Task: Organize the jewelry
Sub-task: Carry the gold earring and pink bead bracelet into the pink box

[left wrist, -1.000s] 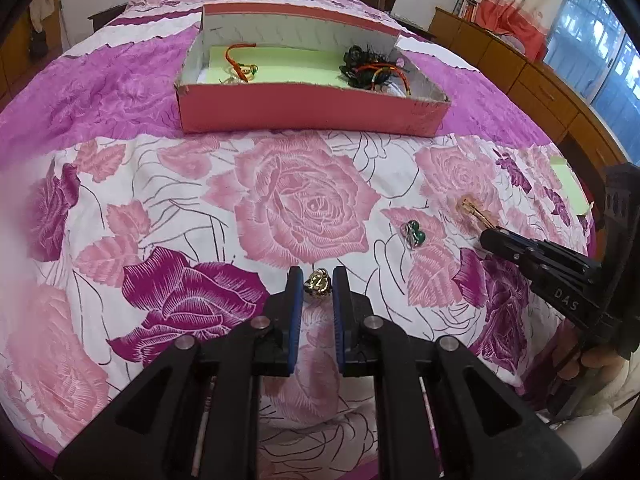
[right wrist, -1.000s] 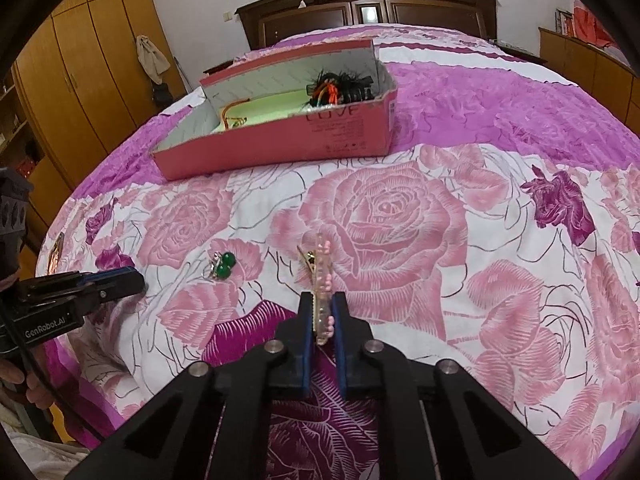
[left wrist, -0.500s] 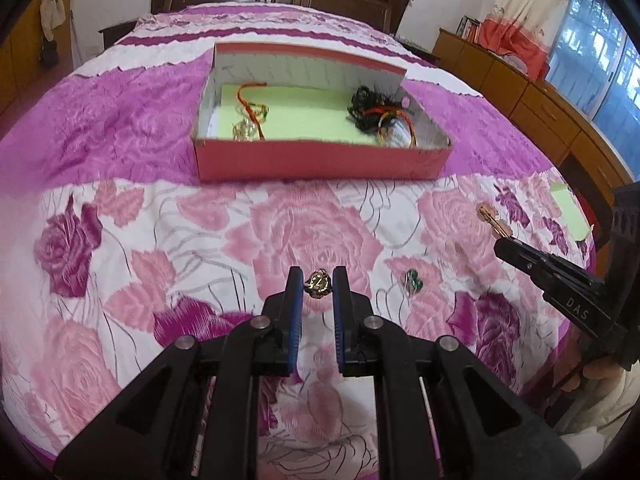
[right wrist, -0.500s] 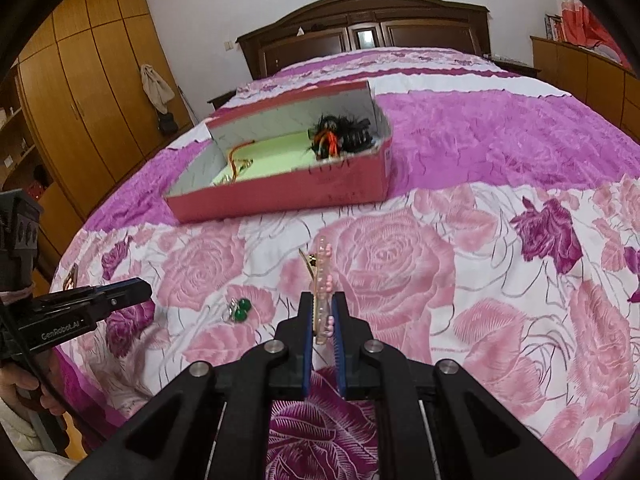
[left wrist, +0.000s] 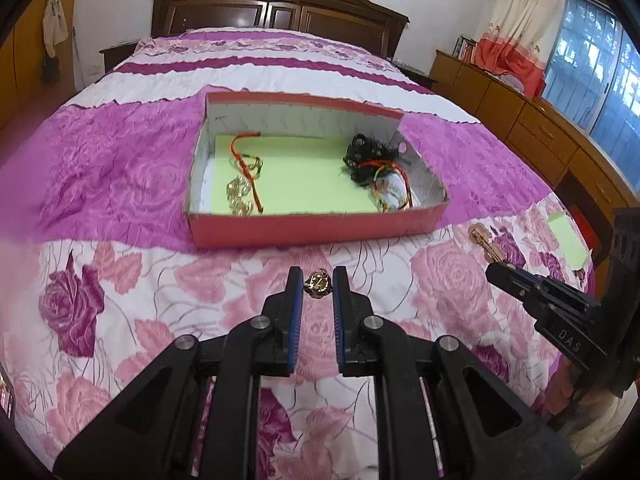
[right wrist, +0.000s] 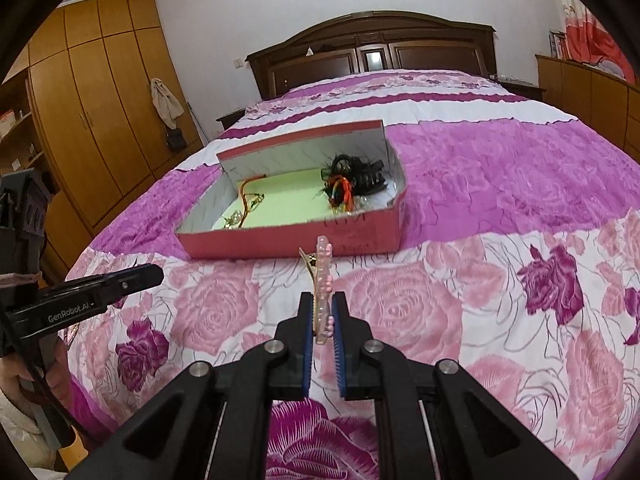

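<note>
Left wrist: rose-print bedspread (left wrist: 440,280), left tool (left wrist: 314,282) grasping gold trinket (left wrist: 318,283), right tool (right wrist: 321,312) grasping hair clip (right wrist: 323,280)

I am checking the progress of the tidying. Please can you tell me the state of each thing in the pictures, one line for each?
left gripper: shut on the gold ring, held above the bedspread.
right gripper: shut on the pink hair clip, which sticks out forward.
pink box: open, no lid, lying flat on the bedspread.
black hair claw: inside the box, right end.
orange cord: inside the box, left end.
</note>
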Tool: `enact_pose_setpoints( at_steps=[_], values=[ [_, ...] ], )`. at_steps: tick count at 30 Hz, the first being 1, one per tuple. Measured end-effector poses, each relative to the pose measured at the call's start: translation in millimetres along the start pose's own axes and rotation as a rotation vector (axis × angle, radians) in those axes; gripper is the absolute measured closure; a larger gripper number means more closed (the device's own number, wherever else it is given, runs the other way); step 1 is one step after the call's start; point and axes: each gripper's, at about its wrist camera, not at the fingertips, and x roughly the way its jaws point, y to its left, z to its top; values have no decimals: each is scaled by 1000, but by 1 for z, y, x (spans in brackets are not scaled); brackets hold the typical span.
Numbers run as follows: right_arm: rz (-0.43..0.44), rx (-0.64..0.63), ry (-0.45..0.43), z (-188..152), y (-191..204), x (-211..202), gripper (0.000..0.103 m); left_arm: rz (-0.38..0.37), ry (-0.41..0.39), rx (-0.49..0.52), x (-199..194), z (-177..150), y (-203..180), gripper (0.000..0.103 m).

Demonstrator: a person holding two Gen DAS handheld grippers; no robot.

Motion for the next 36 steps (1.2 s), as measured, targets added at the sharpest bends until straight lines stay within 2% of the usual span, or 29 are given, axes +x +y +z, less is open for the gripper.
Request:
enact_pose_setpoints(
  at_steps=[20,36],
  values=[
    [17,-51,-77,49,13,22,93,42,-132,35,15,58,5,97],
    [45,-38,-86,94,22,82,93,80,-122,-4,70,84,23,97]
  ],
)
